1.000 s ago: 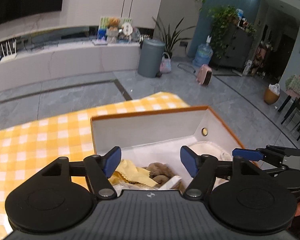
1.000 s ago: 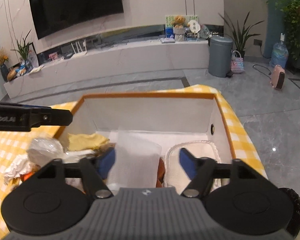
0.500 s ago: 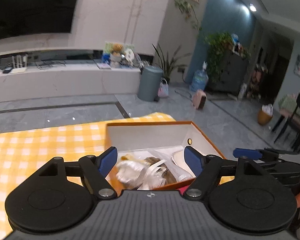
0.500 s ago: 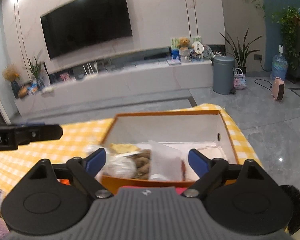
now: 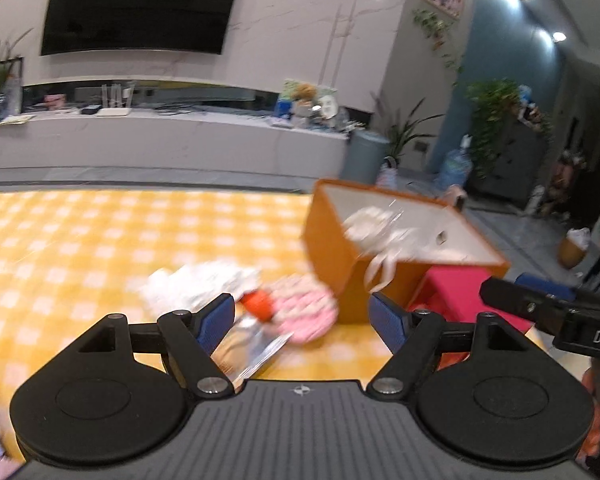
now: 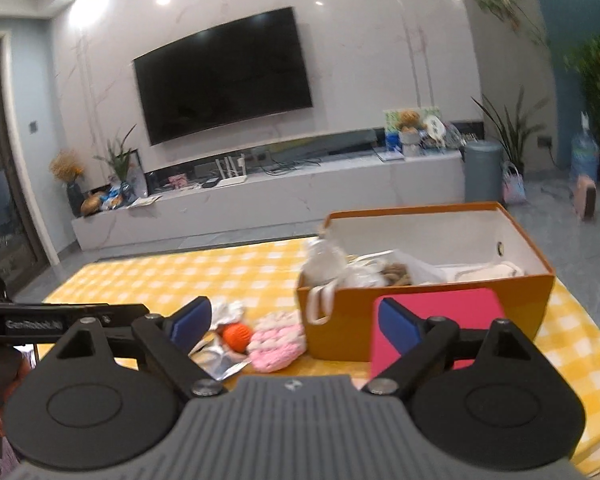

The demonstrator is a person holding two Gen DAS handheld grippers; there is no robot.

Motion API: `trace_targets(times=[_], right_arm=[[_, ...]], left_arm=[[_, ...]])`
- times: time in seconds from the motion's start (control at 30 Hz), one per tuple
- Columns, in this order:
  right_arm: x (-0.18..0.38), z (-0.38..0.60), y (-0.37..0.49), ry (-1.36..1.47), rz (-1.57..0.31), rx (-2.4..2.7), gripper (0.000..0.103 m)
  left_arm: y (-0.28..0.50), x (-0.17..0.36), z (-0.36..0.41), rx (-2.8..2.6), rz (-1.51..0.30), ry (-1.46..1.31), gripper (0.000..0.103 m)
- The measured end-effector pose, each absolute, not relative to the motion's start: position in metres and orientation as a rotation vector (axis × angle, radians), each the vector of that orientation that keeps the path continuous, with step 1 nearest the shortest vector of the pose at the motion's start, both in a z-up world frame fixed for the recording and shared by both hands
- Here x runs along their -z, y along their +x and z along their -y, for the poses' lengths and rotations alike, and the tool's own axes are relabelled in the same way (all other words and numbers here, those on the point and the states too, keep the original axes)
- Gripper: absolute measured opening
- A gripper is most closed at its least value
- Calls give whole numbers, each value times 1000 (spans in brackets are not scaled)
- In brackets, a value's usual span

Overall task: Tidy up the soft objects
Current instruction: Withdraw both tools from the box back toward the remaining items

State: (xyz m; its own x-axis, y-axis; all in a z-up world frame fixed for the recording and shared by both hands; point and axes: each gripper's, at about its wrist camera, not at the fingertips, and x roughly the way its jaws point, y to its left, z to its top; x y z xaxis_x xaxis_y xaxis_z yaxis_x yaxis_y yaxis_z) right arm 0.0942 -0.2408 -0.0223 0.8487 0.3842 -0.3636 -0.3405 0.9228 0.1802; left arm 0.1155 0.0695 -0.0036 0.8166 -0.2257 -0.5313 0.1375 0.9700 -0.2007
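Yellow checked tablecloth [image 6: 188, 272] lies bare toward 10 o'clock of the orange box [image 6: 424, 312]. "GenRobot.AI" marks the left gripper [image 5: 300, 318]; "DAS" the right gripper [image 6: 290, 326]. Both gape, holding nothing.

Free room and obstacles. The surface [image 6: 160, 276], under a yellow checked cloth, lies bare across its far-left stretch, giving open passage there. Toward the right edge stands the orange box [image 6: 428, 312], open-topped; packed items [image 6: 364, 268] crowd its left half and a strap [image 6: 318, 304] hangs over its left wall, while its right half is shallower-filled and open from above. A pink flat item [image 6: 456, 316] leans against the box's near wall, blocking that face. Just left of the box, toward the near edge, a cluster narrows the gap: pink knit piece [image 6: 278, 342], orange ball [image 6: 237, 336], white crumpled item [image 6: 230, 312], clear wrapper [image 6: 216, 362]. Both tools [image 5: 300, 322] [image 6: 290, 326] hover spread, empty, short of the cluster.
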Motion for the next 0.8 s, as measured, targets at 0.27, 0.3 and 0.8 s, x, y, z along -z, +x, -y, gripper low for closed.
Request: trace_targets(times=[0.27,0.3,0.8], right_arm=[[55,207,99,35,-472,-395,84],[58,205,101,34,-480,-394,84],[104,158,173,-72,-602,-391,61]], left_arm=[[104,36,-105,142,-661,-248,89],[107,38,-108,135,-668,-261,89],[168,88,-112,40,-839,-389,89]])
